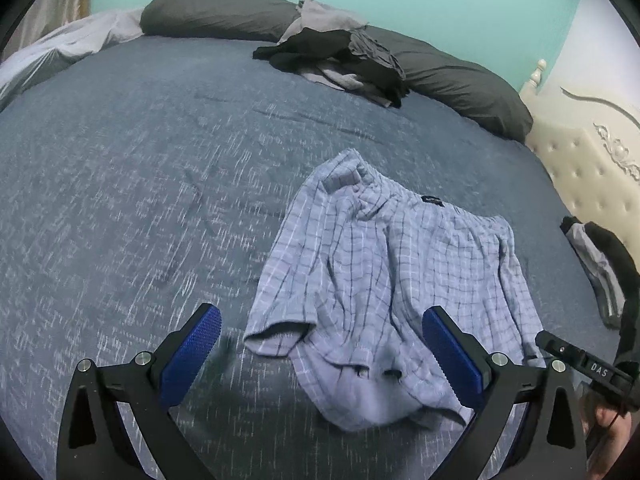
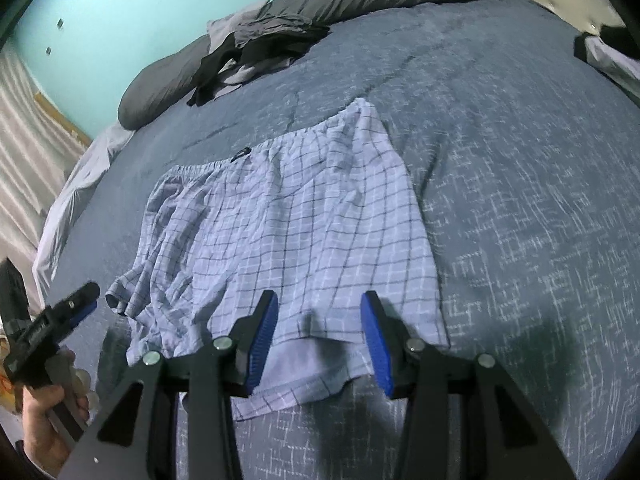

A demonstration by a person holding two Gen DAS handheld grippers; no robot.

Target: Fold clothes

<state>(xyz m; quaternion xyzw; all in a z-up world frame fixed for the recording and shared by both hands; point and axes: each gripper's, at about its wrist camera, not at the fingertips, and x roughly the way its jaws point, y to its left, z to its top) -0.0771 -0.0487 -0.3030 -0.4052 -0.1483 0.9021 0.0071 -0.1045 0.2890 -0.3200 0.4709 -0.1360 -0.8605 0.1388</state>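
Observation:
A pair of light blue plaid boxer shorts [image 1: 384, 280] lies spread and wrinkled on the blue bedspread [image 1: 140, 180], waistband away from me. It also shows in the right wrist view [image 2: 296, 224]. My left gripper [image 1: 320, 336] is open and empty, hovering over the shorts' left leg hem. My right gripper [image 2: 318, 328] is open and empty, its blue pads [image 2: 264, 340] on either side of the right leg hem, just above the cloth. The left gripper shows at the left edge of the right wrist view [image 2: 80, 300].
A heap of black and grey clothes [image 1: 340, 60] lies against dark grey pillows [image 1: 216, 12] at the far side. More dark clothes [image 1: 600, 264] lie at the right by the cream tufted headboard [image 1: 592, 168]. A white sheet [image 2: 76, 184] hangs off the bed's left edge.

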